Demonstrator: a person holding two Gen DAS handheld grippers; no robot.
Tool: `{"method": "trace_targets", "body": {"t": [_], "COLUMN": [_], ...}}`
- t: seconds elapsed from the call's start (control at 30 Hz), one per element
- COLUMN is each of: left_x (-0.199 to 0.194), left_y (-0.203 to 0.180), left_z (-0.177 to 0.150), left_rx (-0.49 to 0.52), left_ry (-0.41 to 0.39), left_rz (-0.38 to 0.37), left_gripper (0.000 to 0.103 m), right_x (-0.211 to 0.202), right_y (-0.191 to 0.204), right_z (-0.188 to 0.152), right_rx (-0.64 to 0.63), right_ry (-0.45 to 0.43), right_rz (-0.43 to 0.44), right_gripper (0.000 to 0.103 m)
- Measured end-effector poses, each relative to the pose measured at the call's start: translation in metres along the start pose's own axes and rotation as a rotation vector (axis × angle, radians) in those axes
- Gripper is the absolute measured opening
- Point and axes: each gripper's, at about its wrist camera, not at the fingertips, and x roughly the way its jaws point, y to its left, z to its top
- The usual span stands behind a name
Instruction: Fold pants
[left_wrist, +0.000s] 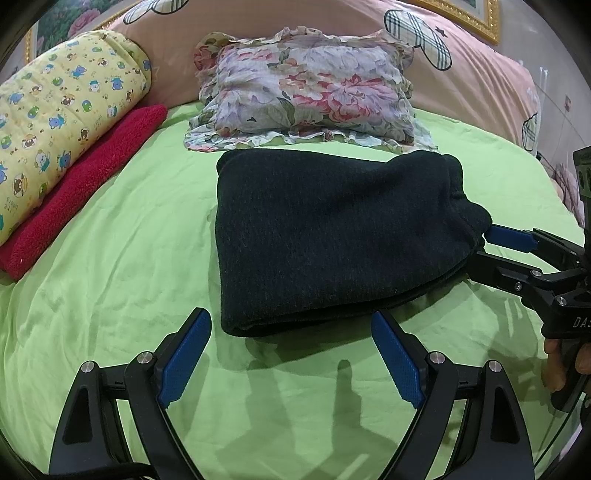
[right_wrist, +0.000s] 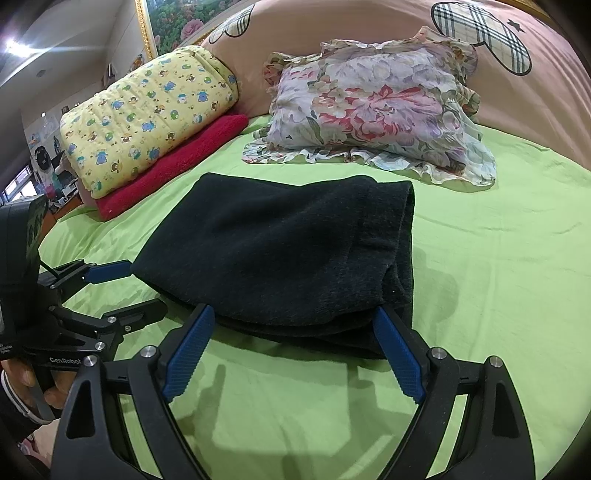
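The left gripper (left_wrist: 291, 325) has its blue pads spread wide with nothing between them, poised just short of the near edge of the pants (left_wrist: 332, 236). In its own view the right gripper (right_wrist: 295, 325) is likewise spread and empty, its pads framing the near edge of the pants (right_wrist: 280, 254) without pinching it; they may brush the fabric, I cannot tell. Seen from the left wrist, the right gripper (left_wrist: 491, 243) comes in from 3 o'clock with its tips at the bundle's side edge. Seen from the right wrist, the left gripper (right_wrist: 122, 284) sits at 9 o'clock, one pad at the bundle's left corner.

The pants lie at the centre of the green sheet (left_wrist: 122, 266) as a dark, compact, layered rectangle, so the folding looks essentially finished. The two open tools at adjacent edges suggest a release, or a final squaring of the stack.

At 12 o'clock beyond the pants rests a floral pillow (left_wrist: 306, 88). At 10 o'clock a yellow quilt (left_wrist: 66, 107) sits on a red towel (left_wrist: 85, 184), both well apart from the work, leaving the middle free.
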Motion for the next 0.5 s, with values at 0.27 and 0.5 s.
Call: {"method": "trace_targets", "body": {"t": [0.27, 0.5], "left_x": [0.0000, -0.0006], "left_y": [0.0024, 0.0028], "left_z": [0.0026, 0.0038], "left_rx": [-0.006, -0.007], "left_ry": [-0.002, -0.005], "left_rz": [0.000, 0.001], "left_gripper": [0.089, 0.089], "right_x": [0.0005, 0.0004], "right_y": [-0.0009, -0.0013], "right_z": [0.0009, 0.0007], "right_rx": [0.006, 0.005], "right_ry": [-0.002, -0.002], "right_rz": [0.002, 0.003], "right_gripper": [0.088, 0.088]}}
